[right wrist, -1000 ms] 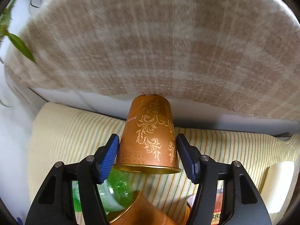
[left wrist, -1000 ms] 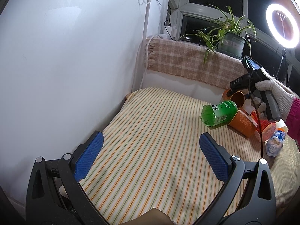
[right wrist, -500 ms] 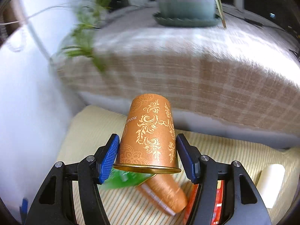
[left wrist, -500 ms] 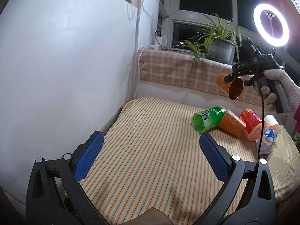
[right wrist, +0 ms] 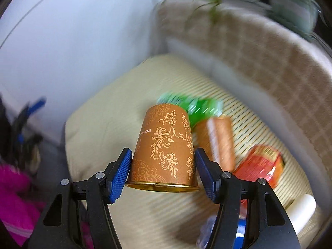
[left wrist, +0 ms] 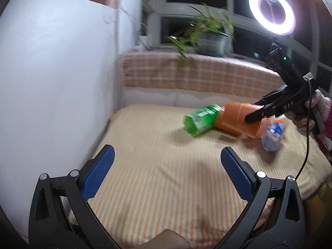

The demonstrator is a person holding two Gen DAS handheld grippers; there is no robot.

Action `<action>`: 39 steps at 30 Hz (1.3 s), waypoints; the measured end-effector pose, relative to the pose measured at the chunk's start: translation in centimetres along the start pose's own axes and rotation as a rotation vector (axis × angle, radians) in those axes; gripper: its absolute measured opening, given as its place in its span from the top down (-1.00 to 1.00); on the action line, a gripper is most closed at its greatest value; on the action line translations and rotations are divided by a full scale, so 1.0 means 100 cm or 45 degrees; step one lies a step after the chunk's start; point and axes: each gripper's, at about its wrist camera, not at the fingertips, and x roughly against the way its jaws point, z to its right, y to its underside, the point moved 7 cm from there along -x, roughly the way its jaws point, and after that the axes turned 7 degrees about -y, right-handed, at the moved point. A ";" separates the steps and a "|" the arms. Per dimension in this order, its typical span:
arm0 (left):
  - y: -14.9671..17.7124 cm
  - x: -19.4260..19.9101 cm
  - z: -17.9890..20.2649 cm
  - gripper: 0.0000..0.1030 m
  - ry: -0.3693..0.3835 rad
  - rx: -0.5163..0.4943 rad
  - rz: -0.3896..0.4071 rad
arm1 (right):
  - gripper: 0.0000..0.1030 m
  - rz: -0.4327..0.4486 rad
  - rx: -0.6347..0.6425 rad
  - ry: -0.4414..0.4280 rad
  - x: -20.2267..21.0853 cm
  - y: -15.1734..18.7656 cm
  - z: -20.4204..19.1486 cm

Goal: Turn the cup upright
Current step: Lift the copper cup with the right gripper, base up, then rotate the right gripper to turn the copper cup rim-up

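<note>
An orange paper cup with gold scrollwork [right wrist: 166, 149] is clamped between the blue pads of my right gripper [right wrist: 162, 174], its golden rim toward the camera and its closed base pointing away. In the left wrist view the same cup [left wrist: 238, 116] hangs in the air at the right, held by the right gripper [left wrist: 257, 116], tilted with its base toward the left. My left gripper [left wrist: 166, 172] is open and empty, low over the striped cloth [left wrist: 157, 166].
A green bottle [left wrist: 201, 118], a second orange cup [right wrist: 217, 139], a red cup [right wrist: 261, 164] and a small blue-capped bottle [left wrist: 274, 134] lie on the cloth at the back right. A potted plant [left wrist: 209, 39] stands on the checked ledge [left wrist: 186, 76]. A white wall [left wrist: 51, 83] bounds the left.
The right gripper has turned with the cup and come down from in front of the ledge to just above the lying bottles. The left gripper stays open.
</note>
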 end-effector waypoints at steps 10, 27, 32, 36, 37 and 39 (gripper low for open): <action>0.013 -0.008 0.052 -1.00 0.265 -0.247 -0.112 | -0.23 -0.259 0.284 -0.136 -0.042 0.051 -0.034; 0.028 -0.016 0.121 -1.00 0.466 -0.748 -0.204 | -0.34 -0.177 0.280 -0.103 -0.023 0.062 -0.029; 0.031 -0.023 0.151 -1.00 0.524 -1.015 -0.191 | -0.34 0.037 0.192 -0.034 0.027 0.080 -0.030; 0.037 -0.026 0.175 -1.00 0.613 -1.195 -0.165 | -0.34 0.206 0.028 0.018 0.068 0.115 -0.024; 0.038 -0.026 0.181 -1.00 0.634 -1.237 -0.158 | -0.34 0.246 -0.025 0.030 0.076 0.128 -0.024; 0.042 -0.029 0.191 -1.00 0.671 -1.311 -0.156 | -0.34 0.303 -0.107 0.041 0.087 0.150 -0.025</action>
